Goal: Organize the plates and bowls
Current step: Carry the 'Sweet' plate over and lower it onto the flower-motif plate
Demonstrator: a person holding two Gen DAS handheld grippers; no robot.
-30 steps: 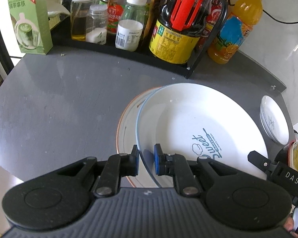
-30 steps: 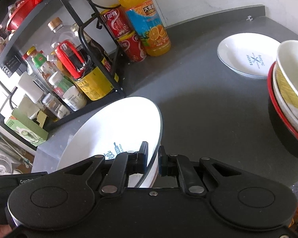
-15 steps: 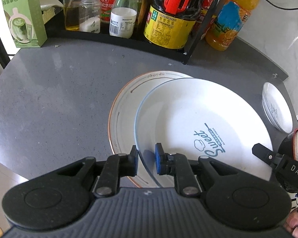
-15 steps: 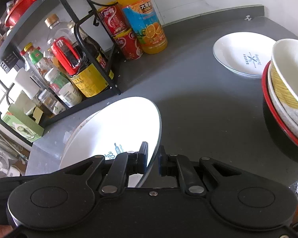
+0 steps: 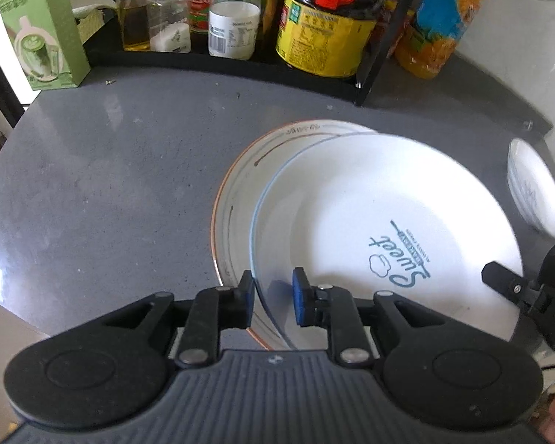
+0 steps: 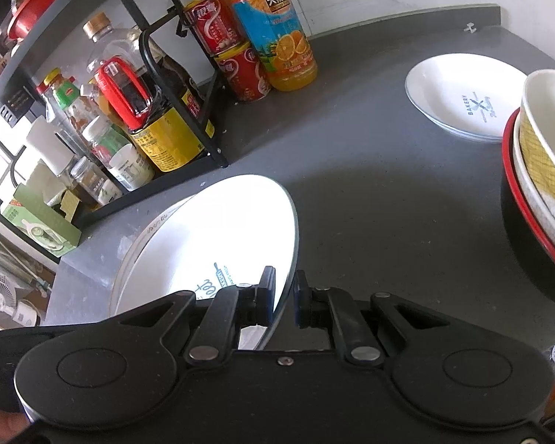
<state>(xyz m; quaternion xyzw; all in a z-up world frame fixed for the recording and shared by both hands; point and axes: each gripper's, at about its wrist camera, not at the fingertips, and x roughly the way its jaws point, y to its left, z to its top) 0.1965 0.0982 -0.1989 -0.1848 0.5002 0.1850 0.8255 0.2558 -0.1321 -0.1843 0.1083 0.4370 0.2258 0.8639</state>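
White plate (image 5: 370, 222) rim sits between both tools' jaws.

The left wrist view looks down from close above the counter (image 5: 111, 192), facing the bottle rack (image 5: 240, 63). The right wrist view looks leftward across the same counter (image 6: 370, 192), just as near. Both share the big white plate (image 5: 370, 222) (image 6: 222, 236), the rack (image 6: 137, 170) and the orange juice bottle (image 5: 440, 26) (image 6: 273, 33).

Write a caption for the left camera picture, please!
Both hand-held grippers lowering the Sweet plate onto an orange-rimmed plate.
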